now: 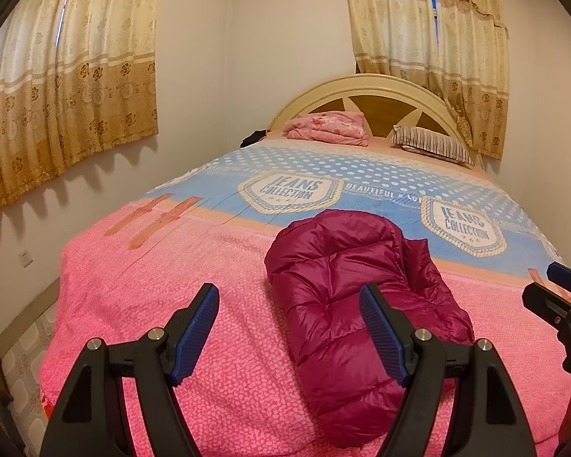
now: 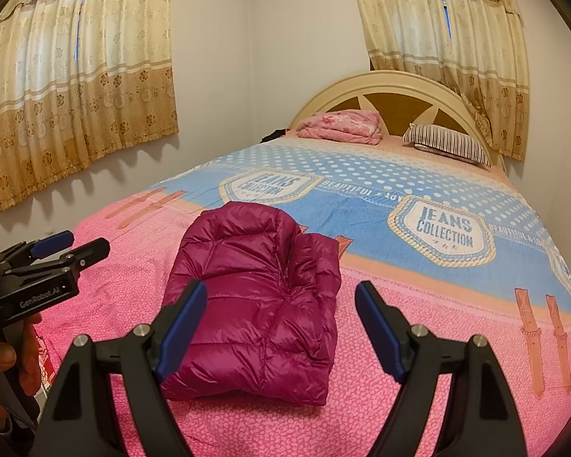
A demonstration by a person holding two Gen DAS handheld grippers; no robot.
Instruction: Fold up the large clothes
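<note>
A magenta puffer jacket [image 1: 354,316] lies folded into a compact bundle on the pink part of the bedspread [image 1: 152,285]; it also shows in the right wrist view [image 2: 259,304]. My left gripper [image 1: 289,301] is open and empty, held above the bed just left of the jacket's near end. My right gripper [image 2: 279,297] is open and empty, hovering over the jacket's near right side. The left gripper shows at the left edge of the right wrist view [image 2: 68,245], and the right gripper at the right edge of the left wrist view [image 1: 552,285].
The bed has a pink and blue "Jeans Collection" spread [image 2: 437,224]. A folded pink quilt [image 2: 342,123] and a striped pillow [image 2: 449,144] lie by the arched headboard [image 2: 396,87]. Curtains [image 2: 80,87] hang on the left wall and behind the headboard. The wall runs close along the bed's left side.
</note>
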